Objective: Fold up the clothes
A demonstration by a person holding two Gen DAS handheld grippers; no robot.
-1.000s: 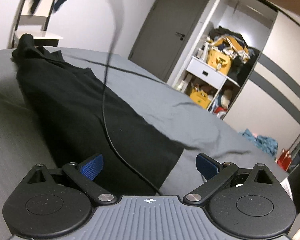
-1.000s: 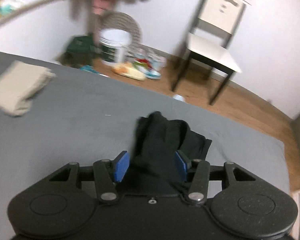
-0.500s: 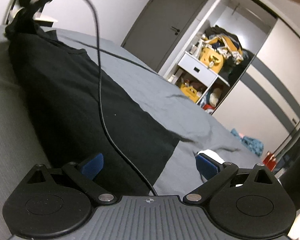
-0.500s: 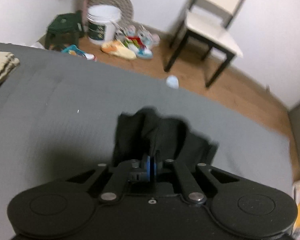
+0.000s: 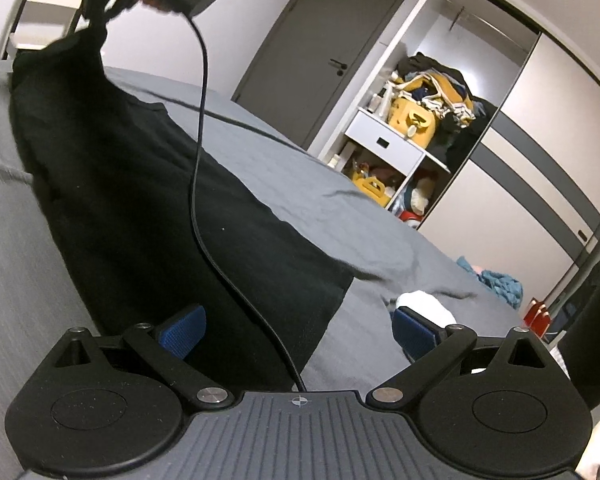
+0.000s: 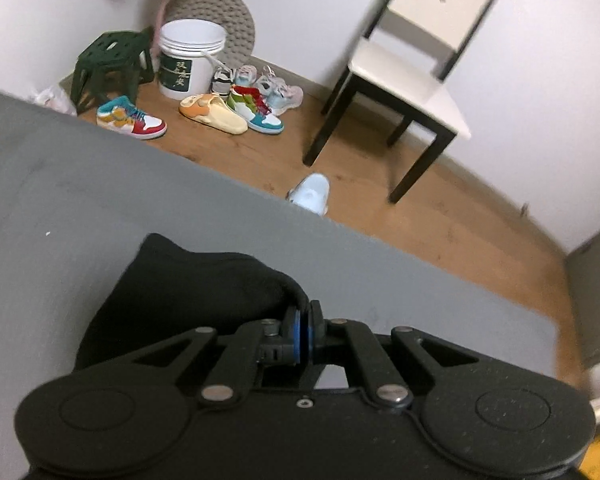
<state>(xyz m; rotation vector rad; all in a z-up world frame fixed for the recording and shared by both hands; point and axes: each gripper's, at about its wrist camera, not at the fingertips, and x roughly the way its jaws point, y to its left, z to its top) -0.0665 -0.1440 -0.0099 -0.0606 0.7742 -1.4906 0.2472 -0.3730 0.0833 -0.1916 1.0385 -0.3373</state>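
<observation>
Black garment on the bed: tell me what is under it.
Under the black garment only the grey bedsheet shows around its edges. Whatever lies beneath its middle is covered. The right gripper lifts one end.

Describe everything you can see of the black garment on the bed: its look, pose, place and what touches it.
The black garment is plain, soft, matte cloth with no print in view. Most of it lies spread on the grey bed sheet, one straight hem near the open left gripper, whose blue pads sit either side of it without closing. Its far end is bunched and lifted off the bed, pinched in the shut right gripper. A thin black cable hangs across it.
</observation>
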